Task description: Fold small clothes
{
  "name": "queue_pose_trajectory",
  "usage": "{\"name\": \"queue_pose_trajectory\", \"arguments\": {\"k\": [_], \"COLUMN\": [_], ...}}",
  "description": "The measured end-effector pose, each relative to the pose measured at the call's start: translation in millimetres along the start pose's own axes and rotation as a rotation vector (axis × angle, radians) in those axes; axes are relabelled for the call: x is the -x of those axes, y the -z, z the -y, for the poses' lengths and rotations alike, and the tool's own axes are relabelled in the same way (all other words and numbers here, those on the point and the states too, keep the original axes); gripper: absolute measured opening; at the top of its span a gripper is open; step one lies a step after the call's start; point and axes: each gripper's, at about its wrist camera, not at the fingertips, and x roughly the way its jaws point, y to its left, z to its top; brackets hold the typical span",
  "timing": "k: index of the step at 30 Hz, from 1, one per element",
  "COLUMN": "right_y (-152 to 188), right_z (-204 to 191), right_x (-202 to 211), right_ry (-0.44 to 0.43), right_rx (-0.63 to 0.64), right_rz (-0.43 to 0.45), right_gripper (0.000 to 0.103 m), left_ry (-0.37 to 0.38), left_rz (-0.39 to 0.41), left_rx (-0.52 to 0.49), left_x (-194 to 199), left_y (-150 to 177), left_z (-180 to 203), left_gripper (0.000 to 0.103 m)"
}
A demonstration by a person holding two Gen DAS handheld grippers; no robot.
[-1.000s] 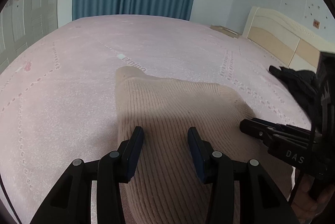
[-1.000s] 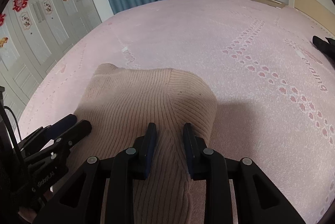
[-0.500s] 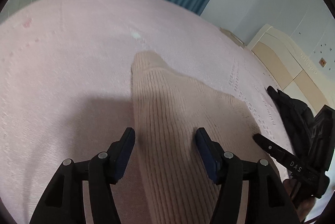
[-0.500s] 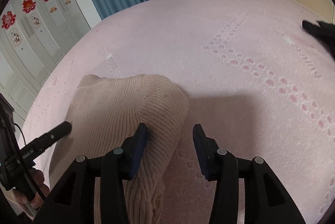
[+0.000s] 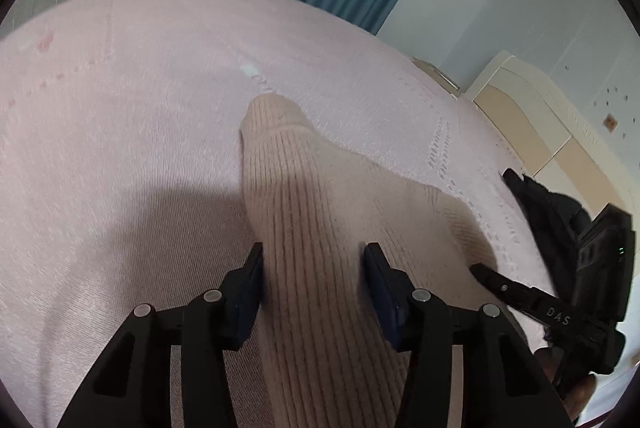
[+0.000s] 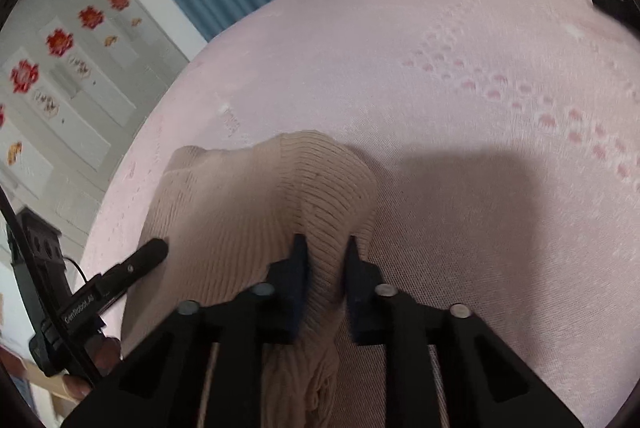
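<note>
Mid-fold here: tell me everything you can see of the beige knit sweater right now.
The beige knit sweater is ribbed, soft-looking and already doubled over, lying on the pink bedspread with one narrow rounded end pointing away toward the blue curtain. The right hand-held gripper has its fingers closed on a raised, bunched ridge near the sweater's right edge. The left hand-held gripper straddles the left part with fingers spread wide; whether they touch the knit is unclear. Loose folds bunch below the right gripper.

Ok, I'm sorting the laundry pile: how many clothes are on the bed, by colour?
Beige: 1, the sweater
Black: 1, a garment
Total: 2
</note>
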Motion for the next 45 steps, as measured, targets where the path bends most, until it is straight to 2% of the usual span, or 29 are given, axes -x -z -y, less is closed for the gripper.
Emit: {"name": "queue_pose_trajectory", "arguments": {"k": [5, 9, 10, 12, 13, 14, 18, 23, 27, 31, 36, 38, 39, 41, 45], "right_y": [2.6, 2.0, 1.9, 1.7, 2.1, 2.2, 0.7, 1.2, 0.2, 1.0, 1.4, 1.4, 2.0, 2.5, 3.7], "right_z": [8.7, 8.7, 7.0, 5.0, 5.4, 5.4, 6.0, 2.0, 5.9, 9.5, 8.5, 6.8, 6.0, 4.9, 4.7], "right_x": [12.5, -2.1, -1.7, 2.1, 3.7, 4.9, 9.7, 9.7, 6.9, 4.6, 3.7, 3.2, 3.3, 3.4, 4.0], "right_ry": [-0.045, 0.016, 0.033, 0.072, 0.101, 0.115, 0.088, 0.086, 0.067, 0.052, 0.047, 0.052, 0.053, 0.051, 0.047], "right_rx": [-0.048, -0.059, -0.054, -0.041, -0.040, -0.038, -0.029, -0.006, -0.030, -0.039, -0.042, -0.036, -0.034, -0.029, -0.027], "right_rz": [0.038, -0.015, -0.008, 0.009, 0.017, 0.025, 0.041, 0.042, 0.033, 0.031, 0.028, 0.027, 0.028, 0.028, 0.027], "right_gripper": [0.010, 0.011, 0.014, 0.027, 0.041, 0.047, 0.046, 0.046, 0.046, 0.046, 0.046, 0.046, 0.046, 0.046, 0.046], "left_ry": [0.015, 0.020, 0.014, -0.002, -0.012, -0.021, -0.058, -0.043, -0.002, 0.045, 0.083, 0.092, 0.096, 0.092, 0.059], "left_rz": [-0.018, -0.025, -0.022, -0.012, -0.005, 0.001, 0.011, 0.025, 0.015, -0.006, -0.014, 0.004, 0.008, 0.021, 0.057], "left_rx": [0.020, 0.022, 0.018, 0.006, 0.002, 0.001, 0.041, 0.118, 0.155, 0.221, 0.284, 0.290, 0.291, 0.293, 0.282], "left_x": [-1.5, -1.0, 0.3, 5.3, 6.4, 7.3, 4.4, 4.0, -1.6, -13.7, -25.3, -24.3, -23.9, -22.1, -12.8], "left_y": [-0.6, -1.8, -1.3, 0.3, 0.5, 0.4, 1.4, -0.9, -3.6, -9.4, -14.4, -14.8, -14.6, -14.4, -13.2], "left_z": [-2.6, -2.4, -2.9, -5.5, -4.7, -4.2, -7.7, -17.6, -22.4, -30.0, -39.7, -40.2, -39.7, -38.6, -35.2], "left_gripper": [0.053, 0.055, 0.055, 0.056, 0.057, 0.058, 0.061, 0.061, 0.059, 0.054, 0.041, 0.031, 0.029, 0.024, 0.022]}}
